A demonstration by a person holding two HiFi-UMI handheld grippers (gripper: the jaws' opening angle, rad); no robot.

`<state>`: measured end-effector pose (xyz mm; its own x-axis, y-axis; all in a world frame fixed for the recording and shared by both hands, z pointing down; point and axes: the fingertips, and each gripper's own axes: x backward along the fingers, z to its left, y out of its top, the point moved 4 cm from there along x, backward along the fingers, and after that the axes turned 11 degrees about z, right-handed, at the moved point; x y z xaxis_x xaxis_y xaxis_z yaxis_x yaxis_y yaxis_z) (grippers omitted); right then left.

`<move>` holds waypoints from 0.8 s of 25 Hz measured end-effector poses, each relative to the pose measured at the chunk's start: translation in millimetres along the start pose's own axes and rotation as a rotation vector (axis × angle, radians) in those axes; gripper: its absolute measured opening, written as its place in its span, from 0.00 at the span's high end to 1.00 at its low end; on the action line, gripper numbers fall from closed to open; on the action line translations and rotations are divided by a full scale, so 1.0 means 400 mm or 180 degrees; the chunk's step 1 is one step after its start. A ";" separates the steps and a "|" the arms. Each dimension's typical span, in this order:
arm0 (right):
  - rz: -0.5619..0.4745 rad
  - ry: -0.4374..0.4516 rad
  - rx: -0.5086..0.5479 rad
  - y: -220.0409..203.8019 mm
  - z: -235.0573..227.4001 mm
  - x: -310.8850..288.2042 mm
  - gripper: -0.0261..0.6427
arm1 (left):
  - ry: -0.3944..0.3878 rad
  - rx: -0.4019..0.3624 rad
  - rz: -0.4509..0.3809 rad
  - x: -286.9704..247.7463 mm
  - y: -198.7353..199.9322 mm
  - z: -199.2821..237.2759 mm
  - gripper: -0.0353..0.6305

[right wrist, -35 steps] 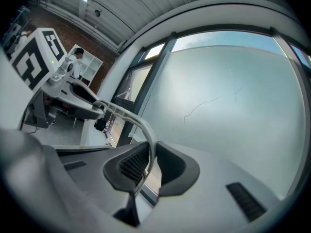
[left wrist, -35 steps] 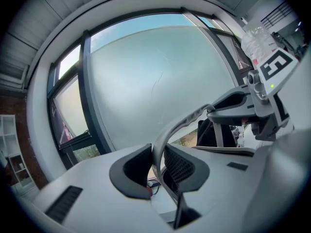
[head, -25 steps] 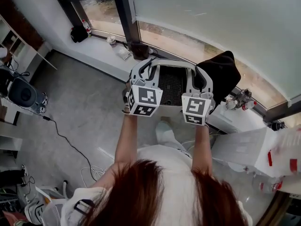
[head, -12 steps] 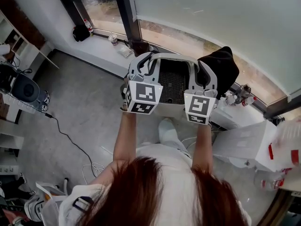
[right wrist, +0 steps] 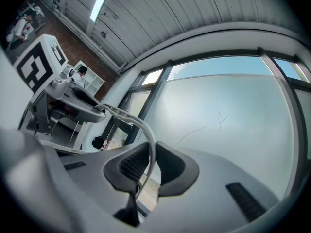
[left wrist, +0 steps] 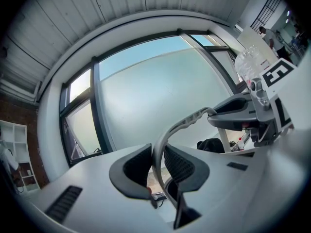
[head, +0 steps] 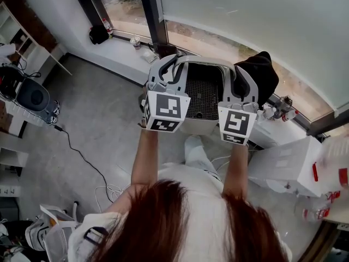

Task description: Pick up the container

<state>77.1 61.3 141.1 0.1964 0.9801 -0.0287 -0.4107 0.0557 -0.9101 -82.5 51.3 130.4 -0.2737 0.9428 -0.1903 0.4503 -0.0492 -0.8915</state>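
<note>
Mesh-bottomed container (head: 199,100), handle (head: 199,64) gripped by left claw (left wrist: 156,166), right claw (right wrist: 149,165)

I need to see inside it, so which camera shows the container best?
The head view: it looks down into the container, white walls and dark mesh floor, between the left gripper and right gripper. The left and right gripper views show only its thin white handle, clamped.

light: bright daylight, window (head: 245,15) | gripper views: fisheye, dark corners
</note>
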 end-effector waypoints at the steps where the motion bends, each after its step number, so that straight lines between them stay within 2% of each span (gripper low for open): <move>1: -0.0008 -0.0001 -0.0007 0.004 0.001 0.009 0.87 | 0.0010 -0.0005 -0.0011 0.010 0.003 -0.001 0.82; 13: -0.0025 -0.0026 -0.0015 0.031 -0.004 0.091 0.87 | 0.0000 0.0020 -0.0082 0.089 0.024 -0.027 0.82; 20: -0.0084 -0.0028 -0.0018 0.040 -0.039 0.117 0.87 | 0.0052 -0.0065 -0.0148 0.099 0.068 -0.045 0.82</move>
<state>93.6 104.9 118.7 0.1993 0.9799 -0.0009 -0.4005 0.0807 -0.9127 -65.5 93.1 106.0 -0.2810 0.9492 -0.1419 0.4546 0.0014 -0.8907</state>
